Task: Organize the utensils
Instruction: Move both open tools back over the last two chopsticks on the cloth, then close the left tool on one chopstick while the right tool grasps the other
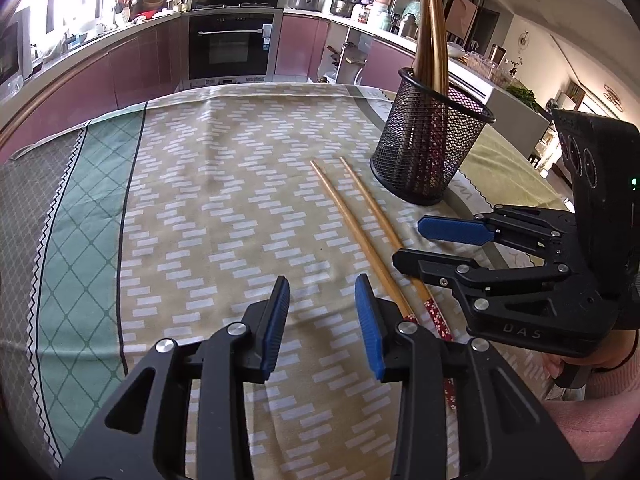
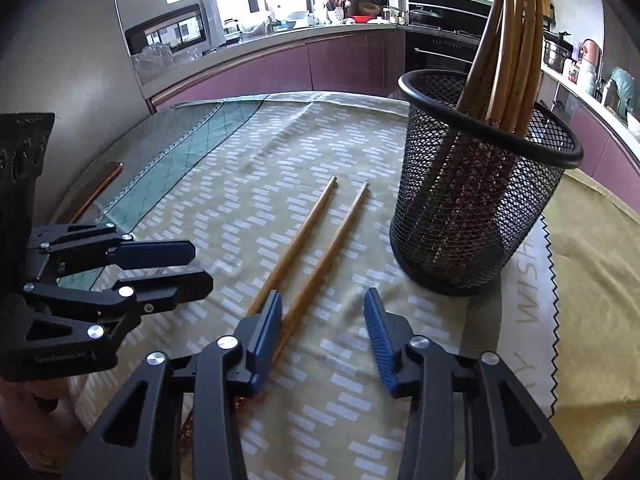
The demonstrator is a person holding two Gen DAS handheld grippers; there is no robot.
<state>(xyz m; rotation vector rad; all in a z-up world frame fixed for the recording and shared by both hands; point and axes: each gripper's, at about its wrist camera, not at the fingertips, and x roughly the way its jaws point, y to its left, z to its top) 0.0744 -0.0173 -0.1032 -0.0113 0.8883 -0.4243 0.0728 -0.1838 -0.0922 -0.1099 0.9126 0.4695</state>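
Two wooden chopsticks (image 1: 360,232) with red flowered handles lie side by side on the patterned tablecloth (image 1: 224,184); they also show in the right wrist view (image 2: 316,240). A black mesh holder (image 1: 430,148) with several chopsticks upright in it stands just beyond them, and shows in the right wrist view (image 2: 480,192). My left gripper (image 1: 322,292) is open and empty, just left of the chopstick handles. My right gripper (image 2: 320,304) is open and empty, above the handles; it shows in the left wrist view (image 1: 408,240) to the right of the chopsticks.
The table stands in a kitchen with purple cabinets and an oven (image 1: 230,46) behind it. A yellow-green cloth (image 2: 592,256) covers the table's right side. The table's wooden edge (image 2: 96,192) shows at the far left.
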